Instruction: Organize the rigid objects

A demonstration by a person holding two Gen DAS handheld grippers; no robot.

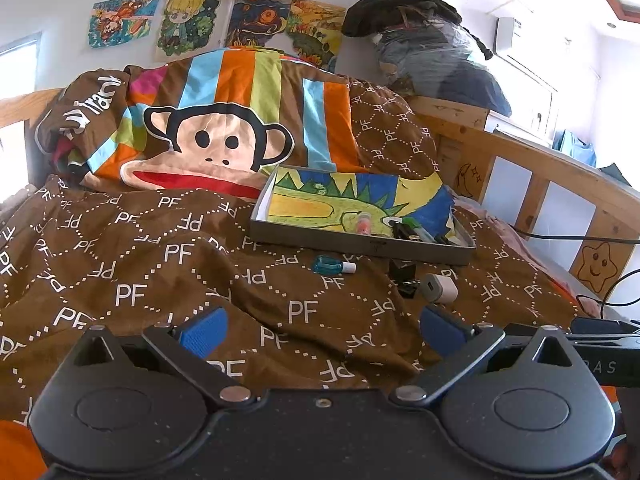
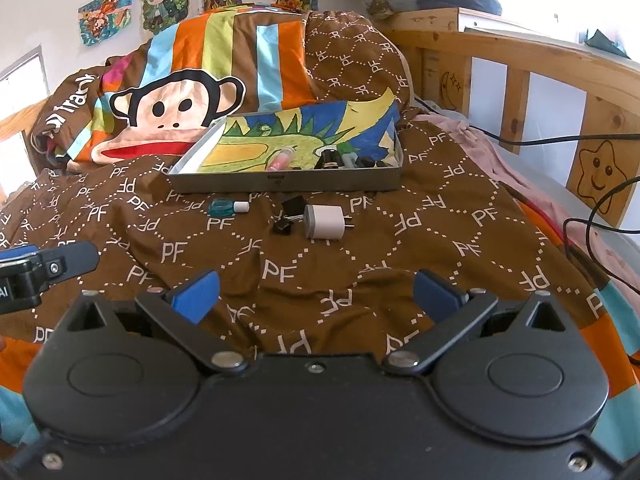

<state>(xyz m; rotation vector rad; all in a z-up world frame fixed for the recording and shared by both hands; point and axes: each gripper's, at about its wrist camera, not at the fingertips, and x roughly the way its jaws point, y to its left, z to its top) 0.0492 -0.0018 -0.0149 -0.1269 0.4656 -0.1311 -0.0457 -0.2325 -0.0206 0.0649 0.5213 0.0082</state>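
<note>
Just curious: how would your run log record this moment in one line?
left open | right open | charger, vial, clips on blanket | tray part-filled

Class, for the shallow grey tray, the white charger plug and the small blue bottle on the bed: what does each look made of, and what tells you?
Shallow grey tray: probably thin metal, matte; straight, crisp walls.
White charger plug: hard plastic, smooth satin; rounded moulded edges, metal prongs.
Small blue bottle: translucent plastic or glass, glossy; the pictures cannot settle which.
</note>
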